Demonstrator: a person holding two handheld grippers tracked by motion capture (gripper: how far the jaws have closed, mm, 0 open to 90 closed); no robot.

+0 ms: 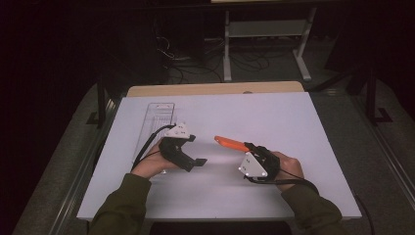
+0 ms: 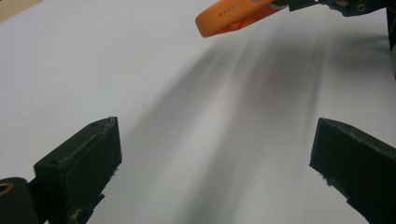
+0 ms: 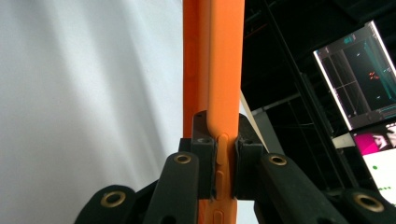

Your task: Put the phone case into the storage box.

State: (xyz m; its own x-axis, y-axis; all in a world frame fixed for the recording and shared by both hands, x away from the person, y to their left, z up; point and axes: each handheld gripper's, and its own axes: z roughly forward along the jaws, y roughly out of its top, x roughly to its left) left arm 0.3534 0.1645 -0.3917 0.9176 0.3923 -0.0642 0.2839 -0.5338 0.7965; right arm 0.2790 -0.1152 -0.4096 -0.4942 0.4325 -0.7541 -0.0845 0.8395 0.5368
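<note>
A flat orange phone case (image 1: 229,143) with side buttons juts out up and to the left, just above the white table top (image 1: 284,117). My right gripper (image 1: 248,146) is shut on its near end. In the right gripper view both black jaws clamp the narrow edge of the orange phone case (image 3: 214,70), held by my right gripper (image 3: 219,140). My left gripper (image 1: 196,150) hovers left of the case's tip with its jaws wide apart and nothing between them. The left gripper view looks between the jaws of my left gripper (image 2: 217,135) at bare table, with the orange phone case (image 2: 233,16) at the top.
A clear plastic tray (image 1: 157,117) lies on the table behind the left hand. A wooden strip (image 1: 215,89) runs along the far edge. Beyond it are a metal frame (image 1: 264,44) and cables on the dark floor. A lit screen (image 3: 362,74) glows off to the right.
</note>
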